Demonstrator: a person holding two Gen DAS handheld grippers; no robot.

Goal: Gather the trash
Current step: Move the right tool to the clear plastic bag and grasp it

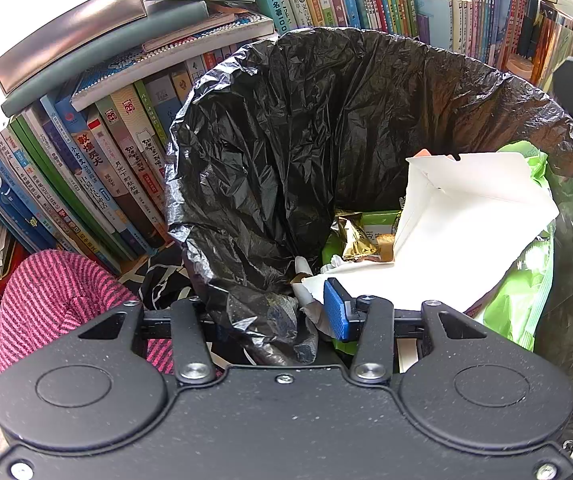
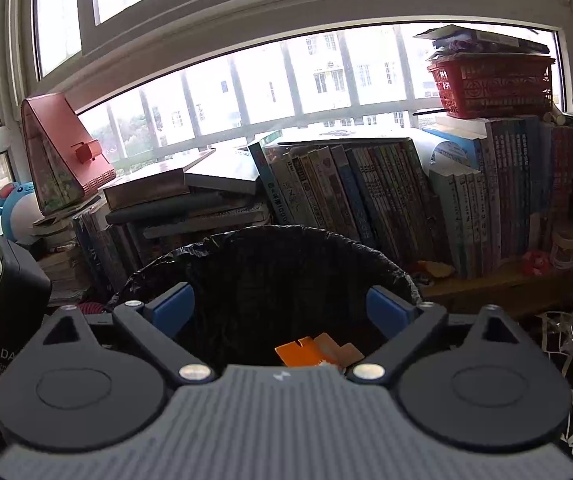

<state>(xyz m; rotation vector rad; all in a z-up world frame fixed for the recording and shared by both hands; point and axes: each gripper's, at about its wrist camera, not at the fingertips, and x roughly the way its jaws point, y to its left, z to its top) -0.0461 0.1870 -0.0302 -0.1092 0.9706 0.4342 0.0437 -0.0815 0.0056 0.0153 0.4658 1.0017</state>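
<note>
The left gripper (image 1: 306, 312) pinches the near rim of the black bin liner (image 1: 286, 128), holding it open. Inside lie white cardboard (image 1: 466, 216), a green wrapper (image 1: 518, 300) and gold foil (image 1: 352, 240). The right gripper (image 2: 282, 312) stands wide and empty above the liner's mouth, an orange card (image 2: 298, 354) just below (bookshelf (image 2: 366, 192) close behind).
</note>
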